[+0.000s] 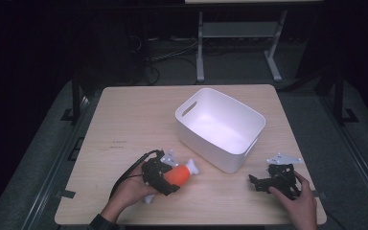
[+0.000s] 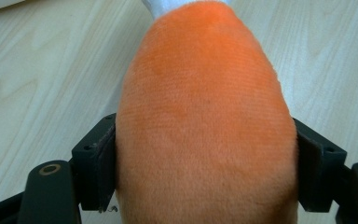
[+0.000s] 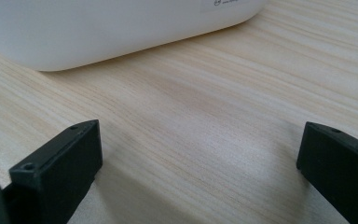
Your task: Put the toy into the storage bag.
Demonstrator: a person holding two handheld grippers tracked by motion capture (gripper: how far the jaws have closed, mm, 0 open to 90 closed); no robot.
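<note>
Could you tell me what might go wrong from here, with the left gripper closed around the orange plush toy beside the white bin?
1. The left gripper squeezes the orange plush toy only at its soft sides, so the toy may slip or sag when lifted.
2. The white bin stands close by, so the toy's white end could catch the rim.
3. The right gripper is open near the bin wall and could nudge it.

Orange plush toy [image 1: 178, 176] with white end — lying on table, possibly drumstick-shaped.
</note>
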